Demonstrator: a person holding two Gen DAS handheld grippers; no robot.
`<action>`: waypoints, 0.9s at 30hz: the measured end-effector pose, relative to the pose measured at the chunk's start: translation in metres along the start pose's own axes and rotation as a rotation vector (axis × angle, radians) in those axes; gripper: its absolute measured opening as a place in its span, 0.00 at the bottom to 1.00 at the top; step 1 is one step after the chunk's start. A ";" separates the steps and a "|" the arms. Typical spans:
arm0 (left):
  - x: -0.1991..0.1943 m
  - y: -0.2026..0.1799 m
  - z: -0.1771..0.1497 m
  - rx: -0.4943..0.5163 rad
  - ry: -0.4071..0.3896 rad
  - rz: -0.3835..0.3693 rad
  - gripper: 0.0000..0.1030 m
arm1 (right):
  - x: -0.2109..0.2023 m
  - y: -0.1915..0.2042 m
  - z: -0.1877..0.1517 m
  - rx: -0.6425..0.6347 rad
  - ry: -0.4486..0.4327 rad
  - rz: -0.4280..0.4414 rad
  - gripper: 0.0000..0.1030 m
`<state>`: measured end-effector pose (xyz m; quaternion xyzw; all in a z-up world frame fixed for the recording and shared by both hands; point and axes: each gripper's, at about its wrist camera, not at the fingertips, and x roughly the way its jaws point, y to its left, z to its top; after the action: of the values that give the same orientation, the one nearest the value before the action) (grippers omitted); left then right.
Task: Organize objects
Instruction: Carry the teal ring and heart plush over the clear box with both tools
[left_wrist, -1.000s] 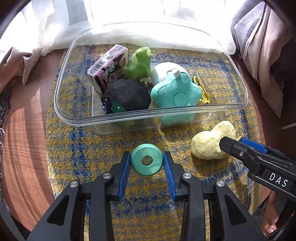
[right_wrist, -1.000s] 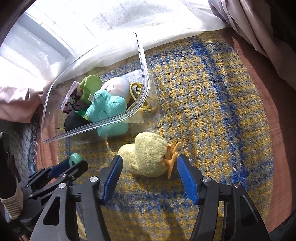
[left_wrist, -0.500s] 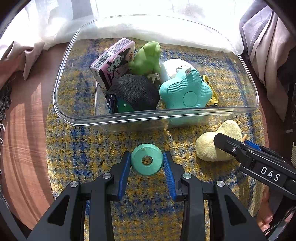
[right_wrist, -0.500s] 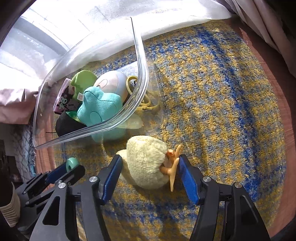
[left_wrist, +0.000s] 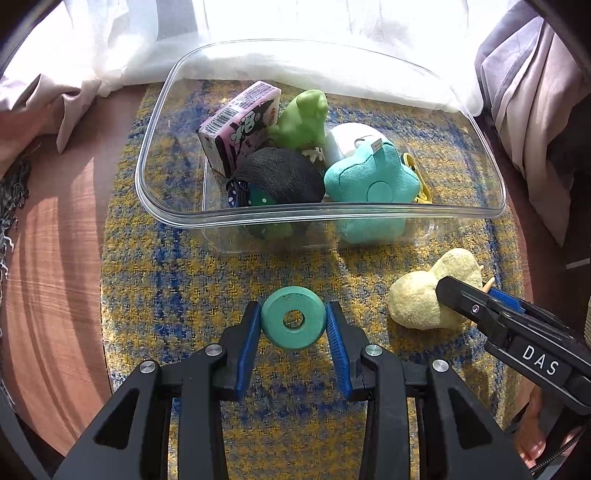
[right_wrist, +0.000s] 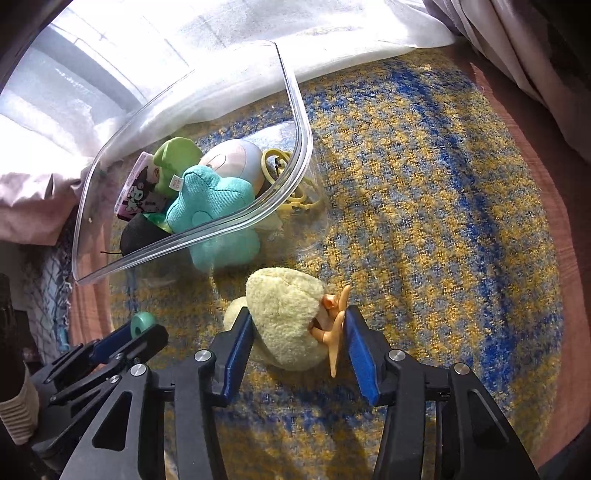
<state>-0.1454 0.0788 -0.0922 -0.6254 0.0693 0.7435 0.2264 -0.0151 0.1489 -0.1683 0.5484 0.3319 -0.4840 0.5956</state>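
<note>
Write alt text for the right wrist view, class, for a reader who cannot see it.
The right gripper, its fingers just closing, pinches a pale yellow plush chick on a blue and yellow rug. Behind it, a clear plastic bin holds a teal star plush and other small items, and at lower left the left gripper holds a teal ring.

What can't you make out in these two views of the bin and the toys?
- Left wrist view: the yellow plush is partly covered by the right hand-held gripper.
- Both views: the yellow keyring lies mostly behind the teal star plush and the clear bin wall.
- Right wrist view: the teal ring is half hidden by the left hand-held gripper.
</note>
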 end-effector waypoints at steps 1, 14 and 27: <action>-0.002 0.000 -0.001 -0.001 -0.004 -0.002 0.34 | -0.003 0.001 -0.001 -0.003 -0.004 -0.002 0.48; -0.037 0.001 -0.011 0.000 -0.077 -0.032 0.34 | -0.049 0.012 -0.024 -0.053 -0.073 -0.027 0.48; -0.072 0.001 -0.011 -0.002 -0.165 -0.038 0.34 | -0.087 0.030 -0.027 -0.085 -0.145 -0.026 0.48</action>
<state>-0.1281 0.0553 -0.0250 -0.5634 0.0375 0.7882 0.2449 -0.0098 0.1919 -0.0830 0.4820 0.3151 -0.5155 0.6345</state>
